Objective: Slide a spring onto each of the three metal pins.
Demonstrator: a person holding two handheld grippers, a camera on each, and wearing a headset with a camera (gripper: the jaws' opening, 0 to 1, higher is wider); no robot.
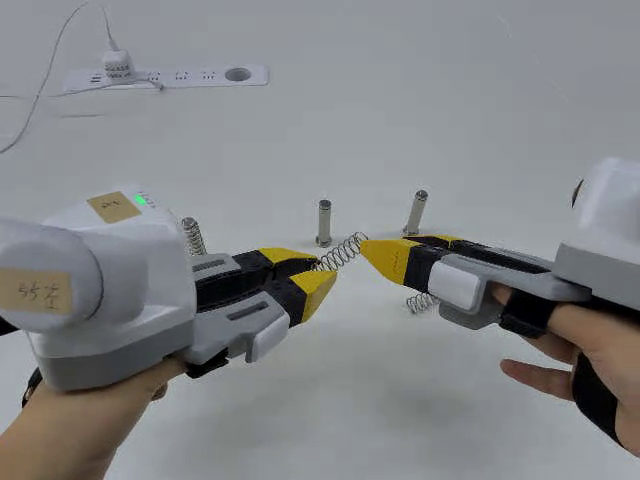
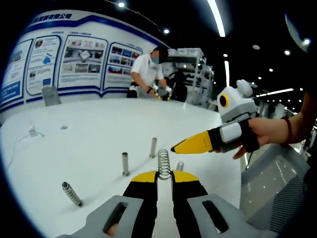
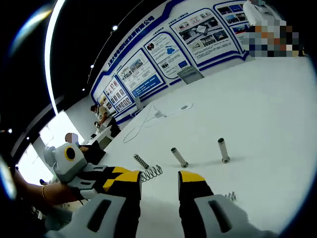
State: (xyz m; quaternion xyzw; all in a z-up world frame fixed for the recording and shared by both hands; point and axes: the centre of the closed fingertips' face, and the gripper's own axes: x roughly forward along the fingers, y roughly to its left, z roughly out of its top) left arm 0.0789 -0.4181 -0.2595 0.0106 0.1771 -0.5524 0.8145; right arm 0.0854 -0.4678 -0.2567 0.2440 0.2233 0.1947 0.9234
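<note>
At left claw [image 2: 164, 174]: spring [image 2: 164, 162] (silvery, coiled)

White glossy workbench top [image 1: 400, 400]; white multi-socket power strip [image 1: 170, 76] with plugged white cable [image 1: 108, 28] at far edge; blue-and-white poster wall panels [image 2: 64, 59]; dark ceiling [image 2: 183, 15], long white strip lights [image 2: 215, 17], round spotlights [image 2: 121, 4]; grey chair [image 3: 190, 74]

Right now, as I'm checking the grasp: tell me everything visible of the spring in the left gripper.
The small silvery metal coil spring is pinched at one end between the yellow tips of the left gripper, its open coils sticking out past them. Its free end points at the right gripper, close to its tip; contact is unclear. It is held above the white table.
</note>
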